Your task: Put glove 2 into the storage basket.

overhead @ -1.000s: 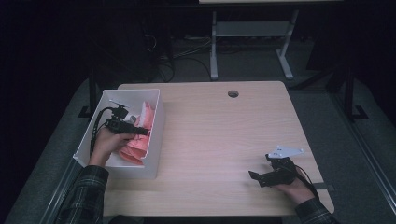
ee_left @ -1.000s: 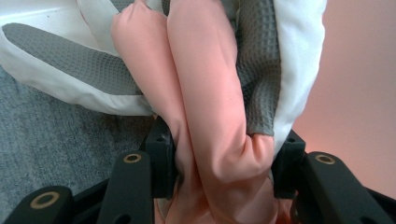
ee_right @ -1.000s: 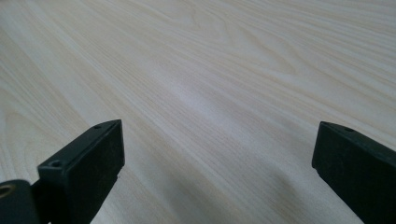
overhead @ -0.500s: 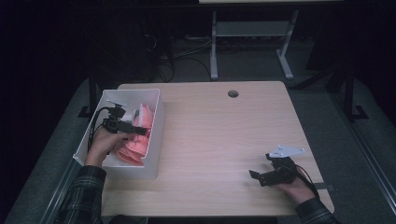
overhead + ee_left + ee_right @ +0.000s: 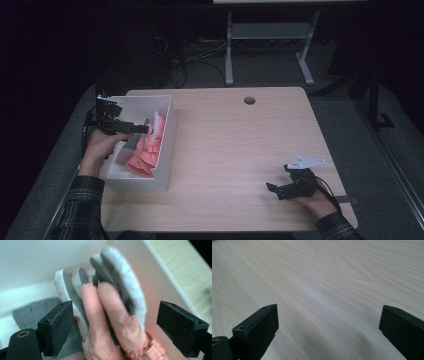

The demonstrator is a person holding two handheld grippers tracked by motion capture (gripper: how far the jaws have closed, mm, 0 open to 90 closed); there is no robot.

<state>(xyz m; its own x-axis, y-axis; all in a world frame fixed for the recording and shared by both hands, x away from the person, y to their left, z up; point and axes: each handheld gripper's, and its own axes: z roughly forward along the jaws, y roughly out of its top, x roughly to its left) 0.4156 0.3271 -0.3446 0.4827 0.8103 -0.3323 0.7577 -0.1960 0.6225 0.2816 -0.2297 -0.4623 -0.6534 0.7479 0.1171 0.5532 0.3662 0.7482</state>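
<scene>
A heap of work gloves (image 5: 146, 147), pink-coated with grey knit backs, lies in a white rectangular bin (image 5: 167, 131) at the left edge of the table (image 5: 240, 150). The pile sits along the bin's right wall, and one glove stands up against that wall at the far end of the heap. In the left gripper view the glove (image 5: 110, 315) is close and blurred: its pink fingers point upward, grey and pale fabric behind them, with the white inner wall of the bin (image 5: 37, 262) beyond and a grey patch on the bin floor at lower left.

The left hand-held gripper (image 5: 142, 129) reaches into the bin from the left side, held by the person's left hand (image 5: 100, 145). Its jaws are spread wide on either side of the glove; the left jaw sits just beside the glove's edge, and whether it touches is unclear, while the right jaw stands apart from it.

The right hand-held gripper (image 5: 276, 191) rests low over the near right part of the table, well apart from the bin, in the person's right hand (image 5: 315, 200). Its jaws are spread wide with bare light wood grain (image 5: 324, 290) between them. A round cable hole (image 5: 249, 100) lies near the table's far edge. Plaid sleeves (image 5: 82, 210) enter from the bottom.
</scene>
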